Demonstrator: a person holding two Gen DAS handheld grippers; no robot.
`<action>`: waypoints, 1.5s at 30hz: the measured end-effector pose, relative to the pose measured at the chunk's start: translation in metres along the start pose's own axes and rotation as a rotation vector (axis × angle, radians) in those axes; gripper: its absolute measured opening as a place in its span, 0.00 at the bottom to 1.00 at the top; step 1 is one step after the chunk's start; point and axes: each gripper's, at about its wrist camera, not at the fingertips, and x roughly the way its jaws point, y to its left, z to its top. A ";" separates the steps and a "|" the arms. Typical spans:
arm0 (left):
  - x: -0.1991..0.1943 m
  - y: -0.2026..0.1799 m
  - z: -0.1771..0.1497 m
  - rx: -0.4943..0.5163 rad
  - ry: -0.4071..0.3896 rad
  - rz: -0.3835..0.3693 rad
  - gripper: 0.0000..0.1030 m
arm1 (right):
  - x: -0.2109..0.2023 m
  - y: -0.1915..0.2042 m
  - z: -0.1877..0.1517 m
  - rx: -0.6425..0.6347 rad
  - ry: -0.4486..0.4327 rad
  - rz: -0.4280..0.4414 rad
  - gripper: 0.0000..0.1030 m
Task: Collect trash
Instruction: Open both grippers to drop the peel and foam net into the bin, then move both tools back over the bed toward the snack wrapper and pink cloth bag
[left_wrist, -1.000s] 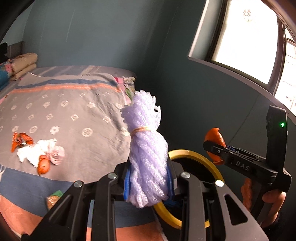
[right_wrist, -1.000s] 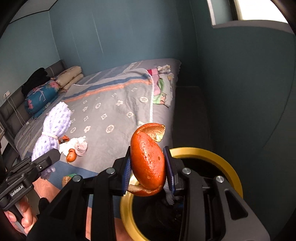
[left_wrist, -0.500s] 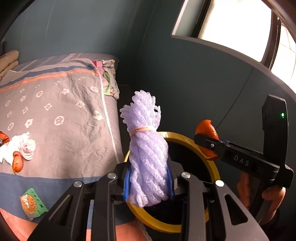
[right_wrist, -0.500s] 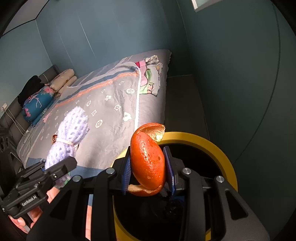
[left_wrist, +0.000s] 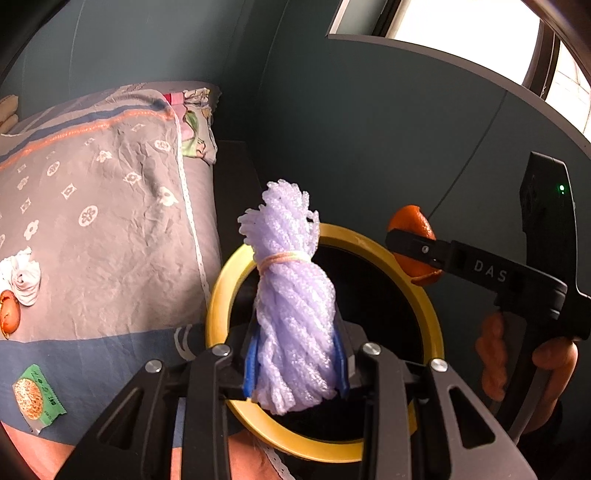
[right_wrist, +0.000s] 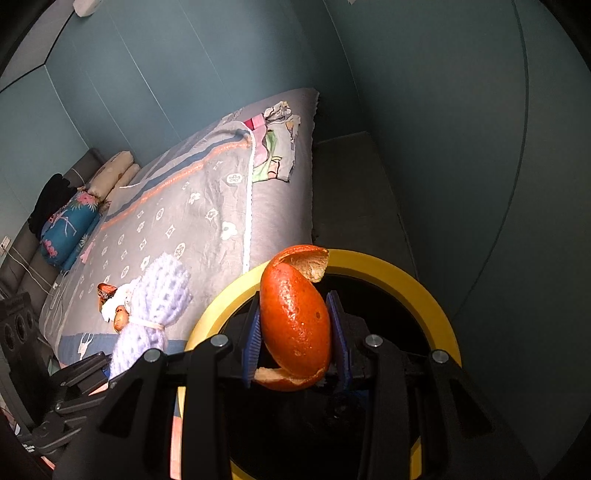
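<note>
1. Both my claws have swung off the bed (left_wrist: 110, 229) and sunk over the yellow-rimmed bin (left_wrist: 424, 306) — a second ago only part of its rim showed, now its dark mouth sits right under what I carry.
2. My left claw (left_wrist: 295, 365) is pinched nearly closed on the purple foam net bundle (left_wrist: 291, 295), tied with a rubber band.
3. My right claw (right_wrist: 295, 350) stands narrow around the orange peel (right_wrist: 295, 317); the left pad presses it, and the right pad looks a hair off.
4. So, I judge, the carry is done — letting go comes next.
5. Count: one bin, two items in hand. On the bed I count four left: one white tissue wad (left_wrist: 24, 277), one peel scrap (left_wrist: 9, 314), one green wrapper (left_wrist: 35, 398), one red-orange scrap (right_wrist: 105, 288).
</note>
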 end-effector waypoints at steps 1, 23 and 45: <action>0.000 -0.001 -0.001 0.000 0.003 -0.002 0.28 | 0.000 -0.001 0.000 0.002 0.002 0.002 0.32; -0.024 0.004 -0.002 0.004 -0.051 -0.028 0.74 | -0.028 -0.010 0.008 0.056 -0.092 -0.011 0.52; -0.116 0.110 0.016 -0.151 -0.257 0.191 0.92 | -0.037 0.082 0.026 -0.134 -0.116 0.100 0.69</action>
